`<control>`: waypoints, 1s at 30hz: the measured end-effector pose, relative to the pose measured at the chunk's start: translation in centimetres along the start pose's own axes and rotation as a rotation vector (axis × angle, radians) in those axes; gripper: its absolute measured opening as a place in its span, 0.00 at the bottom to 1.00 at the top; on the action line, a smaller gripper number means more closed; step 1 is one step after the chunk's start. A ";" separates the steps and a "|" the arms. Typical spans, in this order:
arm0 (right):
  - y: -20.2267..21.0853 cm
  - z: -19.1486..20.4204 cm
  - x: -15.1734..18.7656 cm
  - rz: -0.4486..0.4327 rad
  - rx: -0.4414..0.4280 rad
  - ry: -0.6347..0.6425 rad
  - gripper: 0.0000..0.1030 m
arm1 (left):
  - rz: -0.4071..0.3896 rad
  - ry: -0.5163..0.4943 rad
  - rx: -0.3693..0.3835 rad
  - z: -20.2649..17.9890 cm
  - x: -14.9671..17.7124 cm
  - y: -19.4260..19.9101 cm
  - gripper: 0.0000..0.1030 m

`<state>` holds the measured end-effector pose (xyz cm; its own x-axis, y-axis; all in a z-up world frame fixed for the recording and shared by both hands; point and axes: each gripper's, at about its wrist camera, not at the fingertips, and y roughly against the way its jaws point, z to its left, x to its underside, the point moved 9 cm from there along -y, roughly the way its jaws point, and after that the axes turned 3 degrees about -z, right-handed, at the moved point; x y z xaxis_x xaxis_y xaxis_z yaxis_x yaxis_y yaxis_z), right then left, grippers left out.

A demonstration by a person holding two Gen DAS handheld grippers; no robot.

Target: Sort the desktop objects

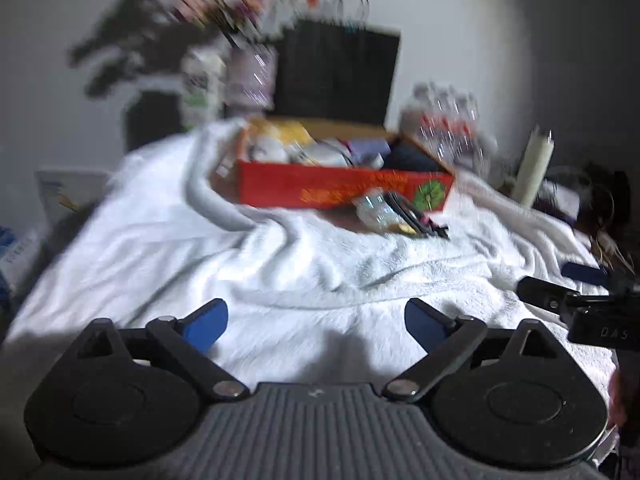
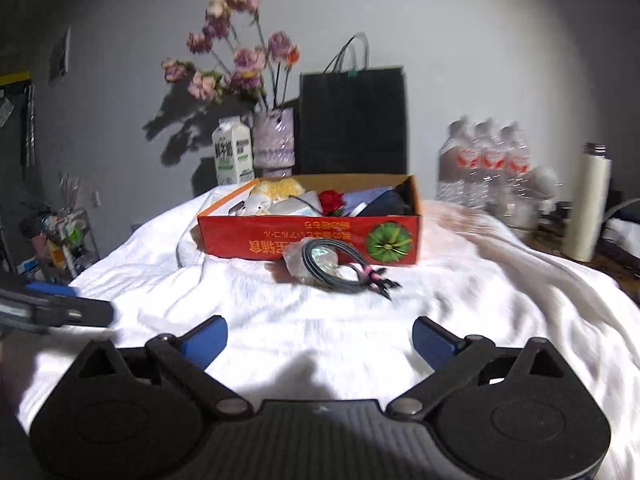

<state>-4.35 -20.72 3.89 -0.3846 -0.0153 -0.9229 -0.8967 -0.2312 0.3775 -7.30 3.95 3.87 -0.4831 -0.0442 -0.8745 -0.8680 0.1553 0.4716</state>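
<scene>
A red cardboard box (image 2: pixel 308 236) with its top open sits toward the far side of a rumpled white blanket (image 2: pixel 280 320), its near wall printed with orange lettering turned upside down and a green round fruit picture at the right end. Inside it lie mixed things: something pale yellow at the far left, a white object beside it, a red flower (image 2: pixel 331 201) near the middle, and dark fabric at the right end. Just in front of the box, touching or nearly touching its near wall, rests a coiled dark cable (image 2: pixel 340 270) tied with a pink band, lying partly over a crumpled clear plastic bag (image 2: pixel 298 260). The left gripper (image 1: pixel 316 322) hangs low over the near part of the blanket with its blue-padded fingers spread wide and nothing between them; the right gripper (image 2: pixel 320 340) stands likewise, wide apart and empty. Behind the box stand a milk carton (image 2: pixel 233 156), a vase of pinkish flowers (image 2: pixel 275 140), a black paper bag (image 2: pixel 352 120), a pack of water bottles (image 2: pixel 484 164) and, far right, a white flask (image 2: pixel 590 208). The left wrist view is blurred.
</scene>
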 end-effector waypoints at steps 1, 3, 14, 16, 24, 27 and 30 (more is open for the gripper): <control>1.2 0.0 0.4 -0.015 0.012 -0.021 0.99 | -0.033 0.009 -0.024 0.0 0.6 1.3 0.97; 3.4 0.5 1.4 -0.035 0.013 -0.035 0.99 | -0.060 0.005 -0.046 -0.5 1.5 2.9 0.97; 6.0 3.5 3.6 -0.060 0.022 0.106 0.97 | -0.001 -0.104 0.028 -4.9 4.1 0.6 0.97; 5.9 3.2 3.8 -0.055 0.009 0.081 0.96 | 0.013 -0.101 0.023 -4.8 4.8 0.4 0.97; 3.8 1.9 5.5 -0.001 0.013 0.006 0.87 | 0.056 -0.084 -0.018 -3.9 5.9 -2.2 0.97; 2.8 1.7 6.0 0.022 0.006 0.002 0.81 | 0.069 -0.090 -0.022 -4.1 6.2 -3.4 0.97; 1.6 1.2 5.5 0.018 0.008 0.017 0.81 | 0.047 -0.095 -0.023 -4.1 5.2 -4.5 0.97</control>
<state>-8.14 -20.01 -0.45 -0.3968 -0.0364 -0.9172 -0.8914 -0.2229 0.3945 -6.33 -1.00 -2.33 -0.5111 0.0568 -0.8576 -0.8476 0.1320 0.5139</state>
